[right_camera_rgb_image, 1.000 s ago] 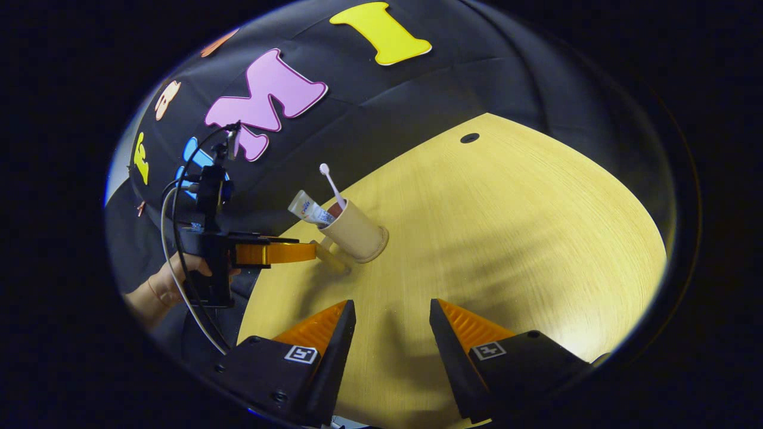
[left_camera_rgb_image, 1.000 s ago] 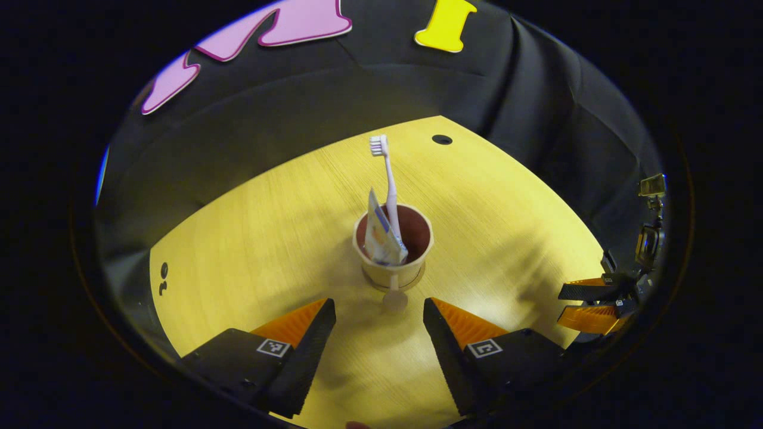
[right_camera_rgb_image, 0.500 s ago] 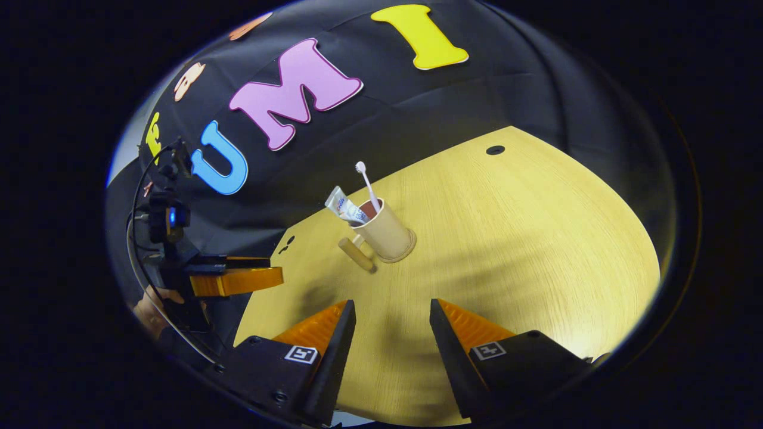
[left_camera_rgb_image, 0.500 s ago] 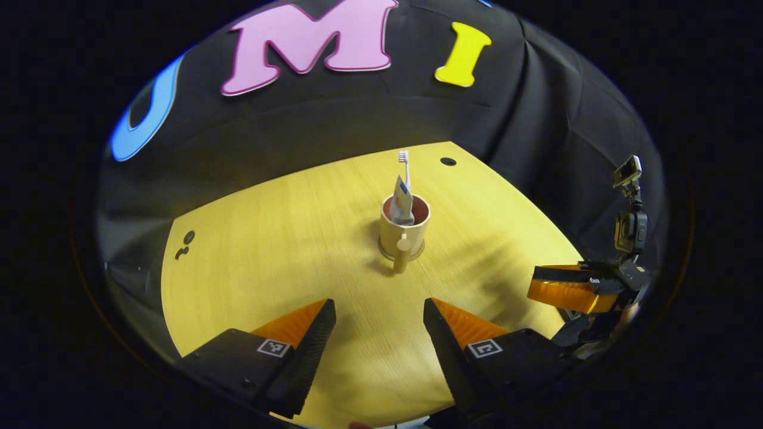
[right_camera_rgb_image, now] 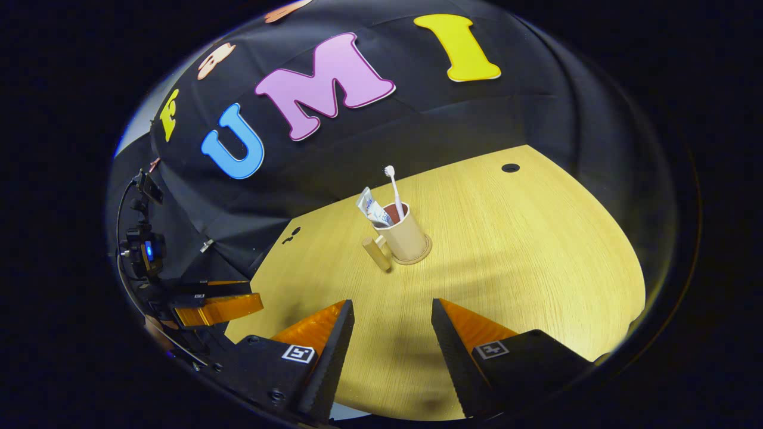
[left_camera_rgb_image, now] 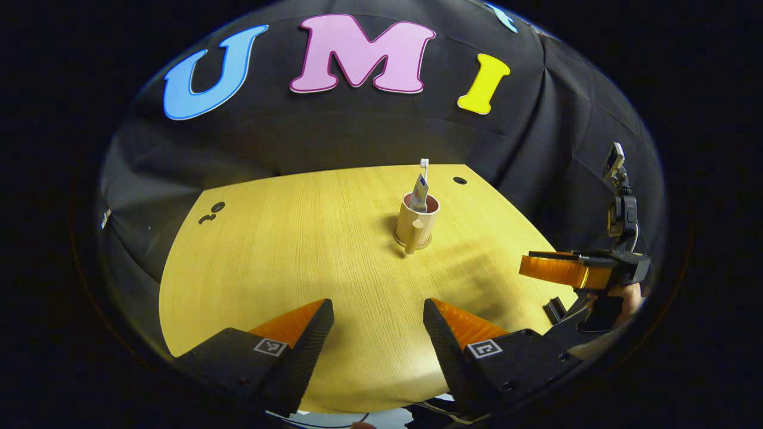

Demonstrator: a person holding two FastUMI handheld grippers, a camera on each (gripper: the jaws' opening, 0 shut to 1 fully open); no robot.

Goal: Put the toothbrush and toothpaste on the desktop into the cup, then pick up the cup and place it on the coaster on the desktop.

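— Cup at the desk's centre, around 12 o'clock from the left gripper, standing on the round coaster with its handle towards the camera. Toothbrush and toothpaste stick up out of it.

— And from the right gripper?

— Same picture: cup at about 12 o'clock, toothbrush upright, toothpaste leaning to 10 o'clock.

— What has changed in the last second?

— Both grippers have pulled back from the cup, which now sits smaller and well apart from them. Both sets of jaws stand wide open, holding nothing.

— Where is the other gripper?

— The right one hangs at 3 o'clock in the left gripper view; the left one at 8 o'clock in the right gripper view.

— Meaning?

— By my reading, the job looks finished: everything in the cup, cup on the coaster, hands retreating.
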